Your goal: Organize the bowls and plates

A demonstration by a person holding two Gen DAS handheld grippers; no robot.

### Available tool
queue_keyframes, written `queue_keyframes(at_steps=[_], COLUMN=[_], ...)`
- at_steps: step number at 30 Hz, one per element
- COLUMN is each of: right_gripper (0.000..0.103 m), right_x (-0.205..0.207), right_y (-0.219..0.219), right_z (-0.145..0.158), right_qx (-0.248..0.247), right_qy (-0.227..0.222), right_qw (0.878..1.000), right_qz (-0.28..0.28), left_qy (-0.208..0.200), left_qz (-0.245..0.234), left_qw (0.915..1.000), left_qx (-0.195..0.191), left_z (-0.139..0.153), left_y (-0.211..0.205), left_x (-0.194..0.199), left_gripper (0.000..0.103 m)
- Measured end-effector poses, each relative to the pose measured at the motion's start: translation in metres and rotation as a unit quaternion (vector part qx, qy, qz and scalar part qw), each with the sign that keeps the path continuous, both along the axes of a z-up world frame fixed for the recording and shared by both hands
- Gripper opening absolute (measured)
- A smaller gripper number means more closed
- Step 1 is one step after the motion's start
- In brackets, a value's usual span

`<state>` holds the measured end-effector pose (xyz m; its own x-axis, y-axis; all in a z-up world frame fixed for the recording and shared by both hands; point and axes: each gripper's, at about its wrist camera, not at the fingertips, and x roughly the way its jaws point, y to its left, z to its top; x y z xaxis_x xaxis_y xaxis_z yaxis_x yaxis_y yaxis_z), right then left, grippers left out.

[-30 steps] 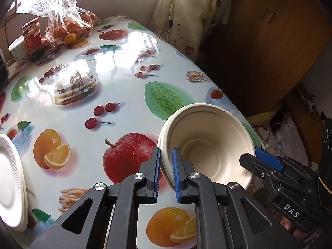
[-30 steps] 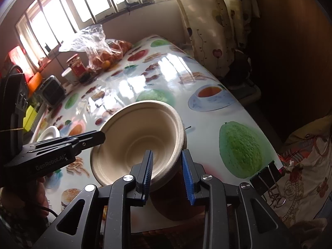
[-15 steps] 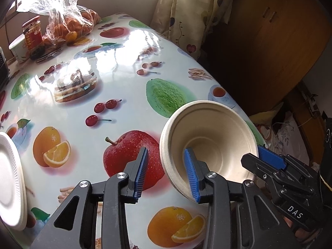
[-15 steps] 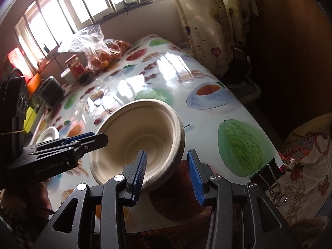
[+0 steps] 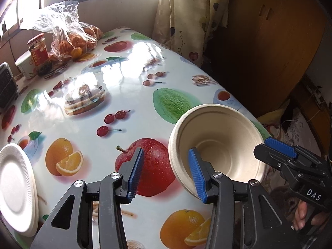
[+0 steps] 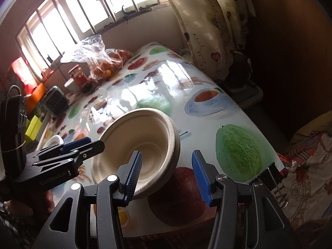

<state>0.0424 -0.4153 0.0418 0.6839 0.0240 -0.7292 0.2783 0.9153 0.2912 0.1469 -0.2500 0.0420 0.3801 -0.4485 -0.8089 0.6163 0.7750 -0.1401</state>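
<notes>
Widened since a second ago: left gripper (image 5: 166, 175), then pinched on the near-left rim of the bowl (image 5: 220, 149), now spread apart, one blue pad outside the rim, the other just inside the wall. Spread wider too: right gripper (image 6: 171, 175), jaws apart on either side of the bowl's near rim, gripping nothing. Bowl itself tilted, mouth toward both cameras, perched near the table's near right edge over a printed red apple; resting or merely propped, cannot tell.

Underneath, a glossy tablecloth (image 5: 128, 72) printed with oranges, cherries, apples, green fruit, a layered cake and cups of tea, bright with window glare. White paper plates (image 5: 16, 186) stacked at the near left edge. At the far left end, a clear plastic bag of oranges (image 5: 72, 39), a red-lidded jar (image 5: 38, 51) and a white cup just beside it. Beyond, a barred window (image 6: 83, 14), a cream curtain (image 5: 186, 20) with hearts on stems, and dark wooden cabinetry to the right.

Legible on the right gripper's body: "DAS". On the left gripper's side, partly readable, "GenRobot.AI". Jar label too small to read.
</notes>
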Motion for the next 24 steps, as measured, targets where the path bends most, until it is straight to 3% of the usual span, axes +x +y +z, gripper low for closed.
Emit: queue_keyframes(at_steps=[13, 24], right_gripper=[0.054, 0.054], right_x=[-0.002, 0.002], right_y=[-0.007, -0.010], right_z=[-0.010, -0.016], right_qx=[0.003, 0.024], right_qy=[-0.011, -0.007], right_qw=[1.000, 0.999], right_qz=[0.020, 0.021], left_qy=[0.009, 0.065], left_qz=[-0.008, -0.004], left_qw=[0.9999, 0.9961], left_qx=[-0.007, -0.060], left_z=[-0.007, -0.012], left_y=[0.008, 0.013], left_x=[-0.008, -0.007], left_gripper=[0.046, 0.046])
